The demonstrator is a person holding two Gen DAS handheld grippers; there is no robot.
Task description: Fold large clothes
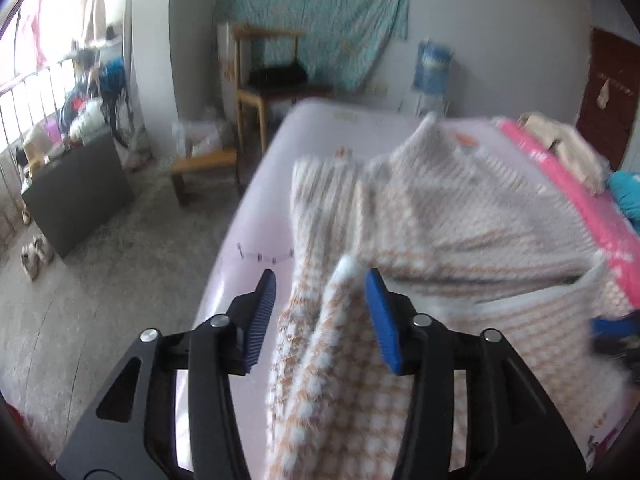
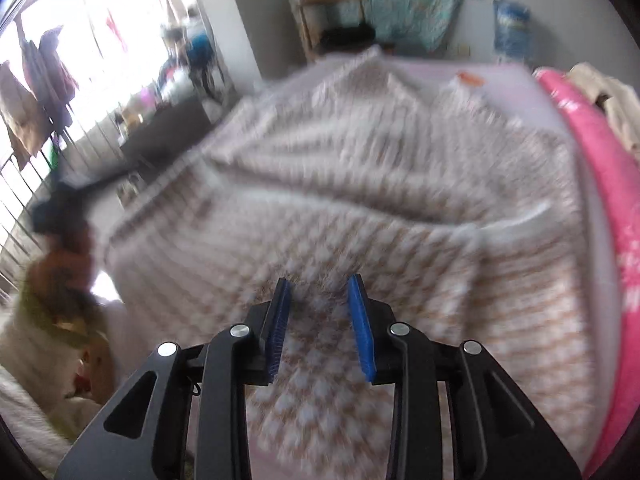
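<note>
Nearest the left wrist camera, the left gripper [image 1: 320, 300] stands wide apart, and a raised fold of the fuzzy orange-and-white checked garment [image 1: 420, 220] sits between its blue pads [image 1: 382, 320], not pinched. The right gripper [image 2: 320, 312] is also spread, above the same garment [image 2: 360, 184]. The garment lies rumpled across the pale pink bed [image 1: 256, 208] in the frame's middle, and a bright pink cover [image 2: 600, 184] runs along the right edge.

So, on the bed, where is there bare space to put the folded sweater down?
Bare pale sheet runs along the bed's left edge, between the sweater and the floor, and widens at the far end toward the wooden chair. The right side is crowded: a pink quilt and piled clothes border the sweater there.
</note>
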